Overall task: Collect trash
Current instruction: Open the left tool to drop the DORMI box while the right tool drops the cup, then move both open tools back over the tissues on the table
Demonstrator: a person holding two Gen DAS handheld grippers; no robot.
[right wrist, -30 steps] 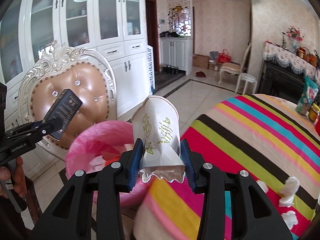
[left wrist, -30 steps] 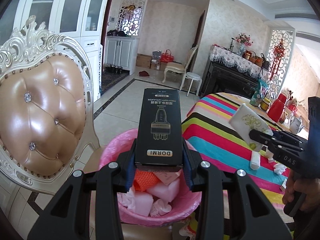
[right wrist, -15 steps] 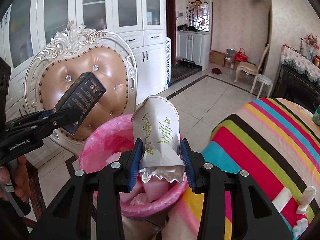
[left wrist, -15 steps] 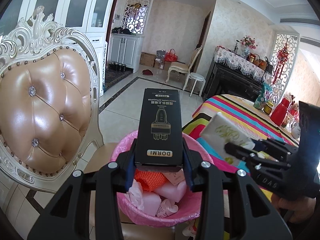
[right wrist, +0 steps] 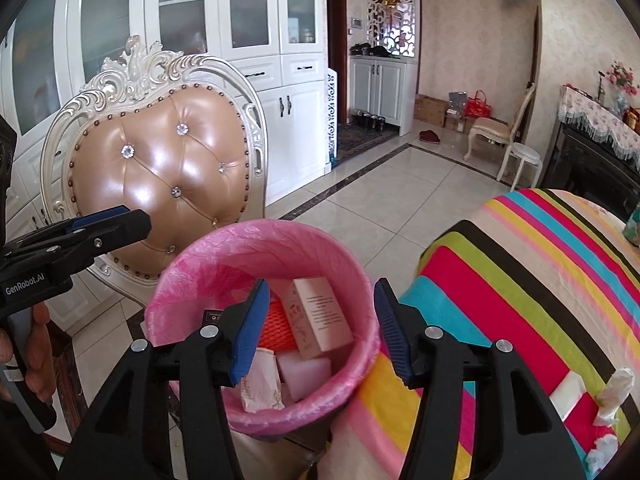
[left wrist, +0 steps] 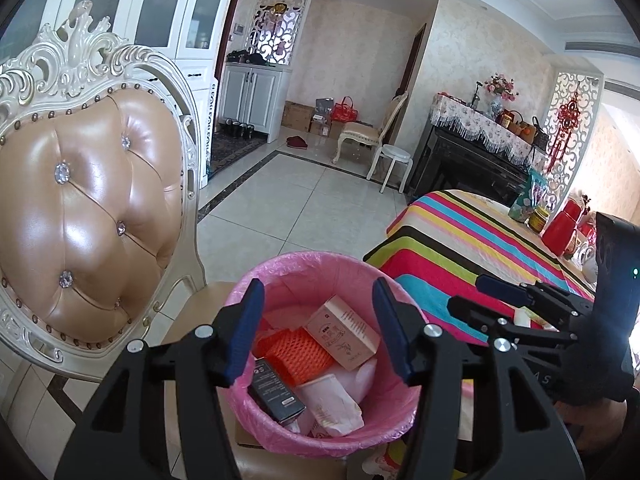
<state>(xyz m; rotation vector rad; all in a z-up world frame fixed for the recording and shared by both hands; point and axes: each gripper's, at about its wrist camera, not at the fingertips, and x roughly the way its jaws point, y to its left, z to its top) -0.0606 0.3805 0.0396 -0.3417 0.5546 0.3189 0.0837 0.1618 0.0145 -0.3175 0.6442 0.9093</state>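
Observation:
A bin lined with a pink bag [left wrist: 280, 264] [right wrist: 260, 232] stands on a chair seat beside the striped table. Inside lie a black box [left wrist: 276, 394] [right wrist: 214, 316], a crumpled white paper bag [left wrist: 332, 404] [right wrist: 260, 384], a tan carton [left wrist: 342, 334] [right wrist: 320, 320] and an orange net [left wrist: 296, 350]. My left gripper [left wrist: 318, 286] [right wrist: 136, 220] hangs over the bin's left side, jaws opening, nothing between them. My right gripper [right wrist: 320, 286] [left wrist: 466, 292] hovers over the bin from the table side, jaws also opening and empty.
An ornate chair back [left wrist: 80, 208] [right wrist: 160, 168] rises just left of the bin. The striped tablecloth [right wrist: 540, 280] [left wrist: 460, 240] carries crumpled tissues [right wrist: 612, 392] near its right edge, with red jugs and jars [left wrist: 560, 228] farther back. Tiled floor lies beyond.
Both grippers have opened. The black box left the left jaws and the paper bag left the right jaws; both now lie in the bin. The right gripper moved over the bin.

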